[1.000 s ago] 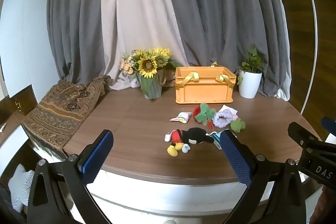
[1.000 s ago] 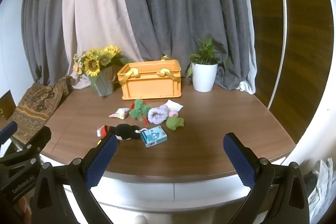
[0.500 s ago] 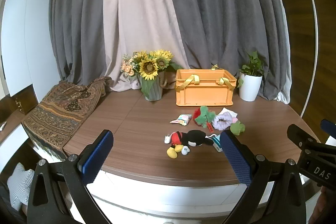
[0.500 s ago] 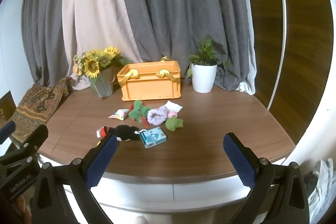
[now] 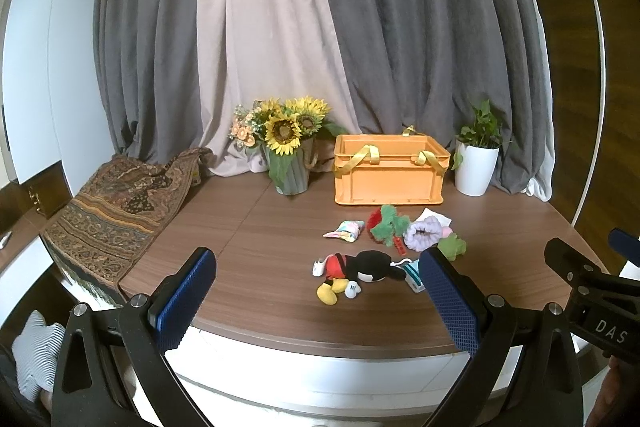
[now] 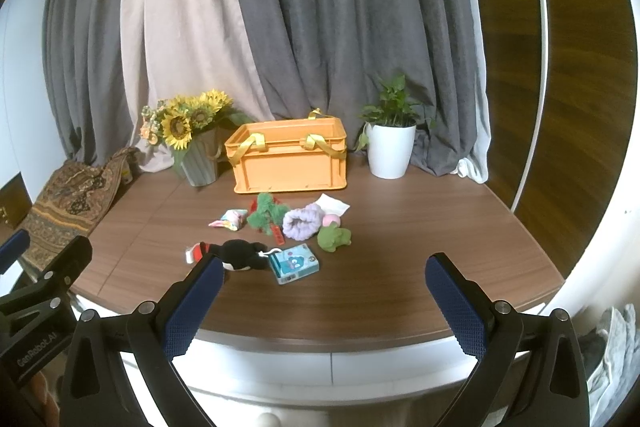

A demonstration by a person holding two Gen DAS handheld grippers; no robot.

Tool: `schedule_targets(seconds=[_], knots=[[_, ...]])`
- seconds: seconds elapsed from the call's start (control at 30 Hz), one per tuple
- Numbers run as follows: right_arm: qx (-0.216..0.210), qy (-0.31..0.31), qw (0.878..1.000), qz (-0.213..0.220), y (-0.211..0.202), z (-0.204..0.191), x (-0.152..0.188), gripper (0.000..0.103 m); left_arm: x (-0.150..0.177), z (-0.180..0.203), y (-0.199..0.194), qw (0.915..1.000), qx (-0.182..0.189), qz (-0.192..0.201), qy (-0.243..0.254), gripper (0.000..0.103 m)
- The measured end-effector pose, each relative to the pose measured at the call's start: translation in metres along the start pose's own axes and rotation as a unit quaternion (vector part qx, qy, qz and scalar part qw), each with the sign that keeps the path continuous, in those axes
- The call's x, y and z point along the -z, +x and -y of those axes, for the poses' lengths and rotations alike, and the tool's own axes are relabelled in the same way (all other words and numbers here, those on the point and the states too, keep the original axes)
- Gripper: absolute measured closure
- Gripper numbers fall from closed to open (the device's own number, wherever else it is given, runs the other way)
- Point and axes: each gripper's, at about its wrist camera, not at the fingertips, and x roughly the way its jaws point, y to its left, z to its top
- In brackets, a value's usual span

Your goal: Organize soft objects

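Note:
An orange crate point(image 5: 389, 174) point(image 6: 287, 160) with yellow handles stands at the back of the round wooden table point(image 5: 248, 251). In front of it lie soft toys: a Mickey plush point(image 5: 356, 271) point(image 6: 240, 255), a red-green plush point(image 5: 386, 225) point(image 6: 264, 214), a purple scrunchie point(image 5: 422, 234) point(image 6: 302, 222), a green plush point(image 5: 452, 247) point(image 6: 334, 239), a small pastel pouch point(image 5: 345, 230) point(image 6: 229, 219) and a blue box point(image 6: 294, 263). My left gripper point(image 5: 316, 299) and right gripper point(image 6: 320, 301) are both open and empty, held off the table's front edge.
A sunflower vase point(image 5: 287, 147) point(image 6: 192, 143) stands left of the crate and a white potted plant point(image 5: 478, 159) point(image 6: 390, 143) right of it. A patterned cloth point(image 5: 120, 203) drapes over the table's left edge. Grey curtains hang behind.
Both grippers have drawn back slightly and tilted up, so the table sits a little lower in view. The objects have not moved.

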Motion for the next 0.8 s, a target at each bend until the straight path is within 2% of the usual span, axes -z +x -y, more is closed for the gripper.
schedule_targets(seconds=[0.8], knots=[[-0.002,0.001,1.000,-0.003,-0.0028,0.0015,-0.0043,0.001,0.0003,0.0004,0.0063,1.0000,0.007,0.001,-0.003,0.000]])
